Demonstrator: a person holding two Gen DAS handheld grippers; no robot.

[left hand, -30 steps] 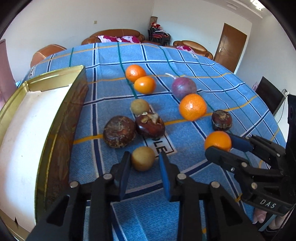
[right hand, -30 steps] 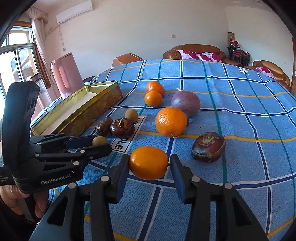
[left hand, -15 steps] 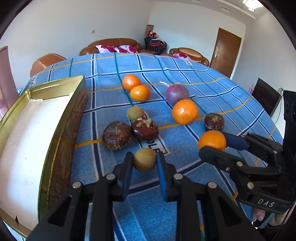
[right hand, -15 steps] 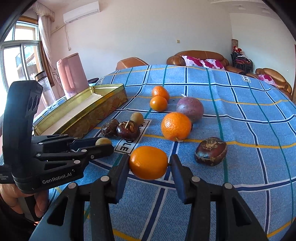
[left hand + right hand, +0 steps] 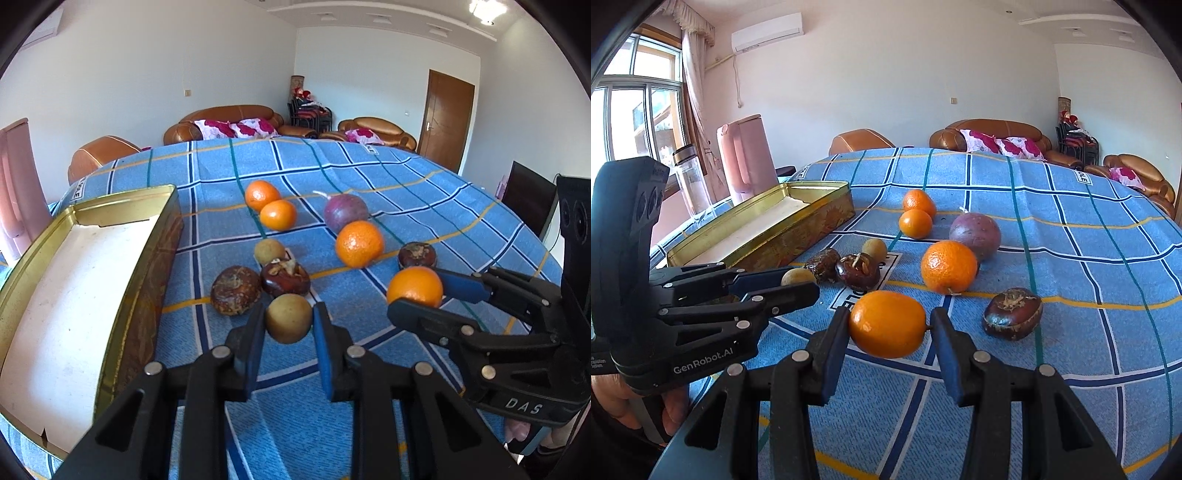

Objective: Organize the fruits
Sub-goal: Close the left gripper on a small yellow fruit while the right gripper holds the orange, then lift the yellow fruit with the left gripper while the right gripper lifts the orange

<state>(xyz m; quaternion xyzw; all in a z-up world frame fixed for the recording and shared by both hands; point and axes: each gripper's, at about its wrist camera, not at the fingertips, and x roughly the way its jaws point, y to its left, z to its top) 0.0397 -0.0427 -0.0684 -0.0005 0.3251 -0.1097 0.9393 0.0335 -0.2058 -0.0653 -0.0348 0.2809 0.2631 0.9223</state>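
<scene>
Jaws of the left gripper [image 5: 289, 325] are seen clamped on a small tan round fruit [image 5: 289, 318], its blue pads pressed to either side; jaws of the right gripper [image 5: 888, 325] are closed on an orange [image 5: 887, 324], gripped across its longer axis, which runs from pad to pad. Both fruits appear raised just off the blue checked tablecloth [image 5: 369, 184], though contact cannot be ruled out. The coming move is judged to turn on the gold tin [image 5: 110, 206]; it lies open to the left of the left gripper, close beside it, its near wall running away from the camera. The right gripper is set farther off, with the left gripper between it and the tin [image 5: 798, 210]; the left is therefore judged the nearer to deliver first. Mangosteens [image 5: 285, 277] and loose oranges [image 5: 359, 243] lie ahead on the cloth.
</scene>
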